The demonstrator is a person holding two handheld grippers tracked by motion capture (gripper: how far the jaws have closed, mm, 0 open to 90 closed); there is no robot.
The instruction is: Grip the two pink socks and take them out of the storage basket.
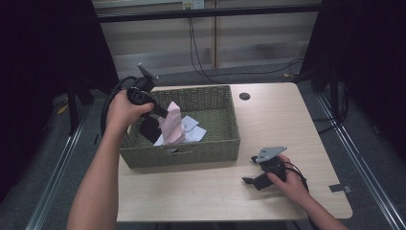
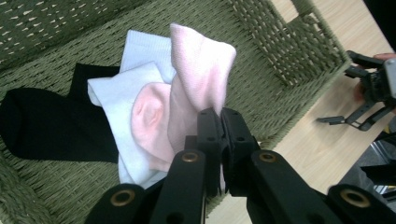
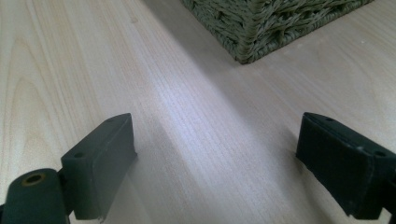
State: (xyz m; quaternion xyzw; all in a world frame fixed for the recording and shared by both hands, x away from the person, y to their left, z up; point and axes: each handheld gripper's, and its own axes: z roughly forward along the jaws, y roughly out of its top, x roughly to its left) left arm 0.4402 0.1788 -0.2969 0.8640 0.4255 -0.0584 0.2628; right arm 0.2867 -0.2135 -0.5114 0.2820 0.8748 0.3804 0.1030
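Note:
A green woven basket (image 1: 210, 143) stands on the left half of the wooden table. Inside it lie a black sock (image 2: 51, 126), a pale blue sock (image 2: 116, 93) and pink socks. My left gripper (image 1: 165, 115) is over the basket, shut on a pink sock (image 2: 201, 74) that hangs lifted from the pile; the same pink sock (image 1: 172, 124) shows upright in the high view. My right gripper (image 1: 250, 168) rests on the table to the right of the basket, its jaws wide open with nothing between them; one fingertip (image 3: 100, 163) sits near the basket's corner (image 3: 247, 51).
The bare table top (image 1: 287, 120) stretches right of the basket, with a dark round hole (image 1: 244, 96) near the far edge. A strip of tape (image 1: 340, 188) marks the right front edge. Cables hang behind the table.

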